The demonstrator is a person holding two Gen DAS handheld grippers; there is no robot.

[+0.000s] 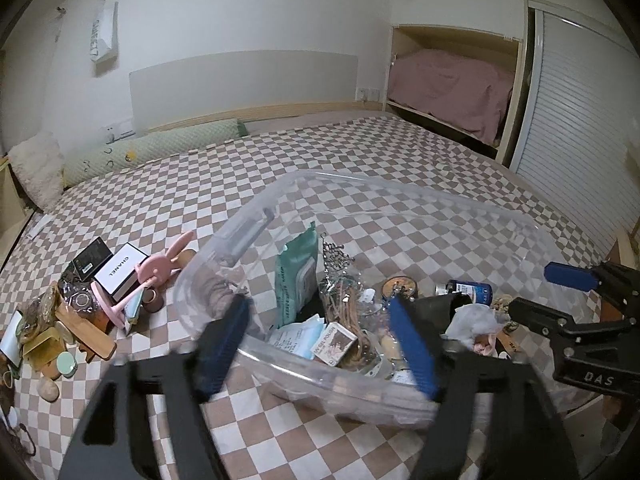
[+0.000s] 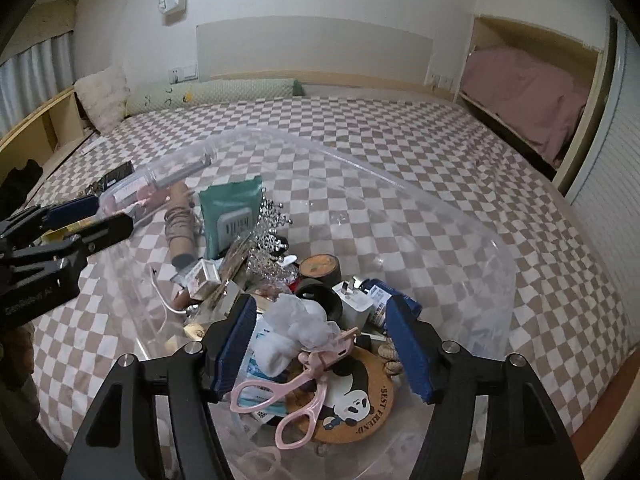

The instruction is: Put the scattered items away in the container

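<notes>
Both claws are empty. Right claw [image 2: 324, 344] is wide open, hanging over the near end of the bin [image 2: 472, 216], nothing between the pads. Left claw [image 1: 320, 344] is also open, straddling the bin's near rim; its view is motion-blurred, so contact with the rim can't be confirmed.

The bin sits on the bed [image 1: 360, 152], already holding a lot: wipes pack [image 2: 232, 208], bead chain [image 2: 268, 224], white tissue wad [image 2: 296, 320], pink curler [image 2: 296, 392] on top of the panda coaster [image 2: 360, 396], charger [image 2: 356, 300].

What's left is the pile on the bed at 9 o'clock from the bin in the left wrist view: Chanel box [image 1: 120, 272], dark box [image 1: 90, 258], pink bunny mirror [image 1: 154, 268], wooden brush [image 1: 86, 334], green jar [image 1: 66, 362], plus smaller bits I can't identify.

My read on the next step:
- The left claw is nearest the pile, so it should do the pick.
- Take the Chanel box first: flat rigid faces, sits high. Grip across the short sides.
- The mirror leans against the box, so lift straight up to avoid dragging it.
- Drop at the bin's far end, at 12 o'clock, where the floor is bare.
- The bin looks light, and soft bedding means it can tip. Keep the claws off the rim.
</notes>
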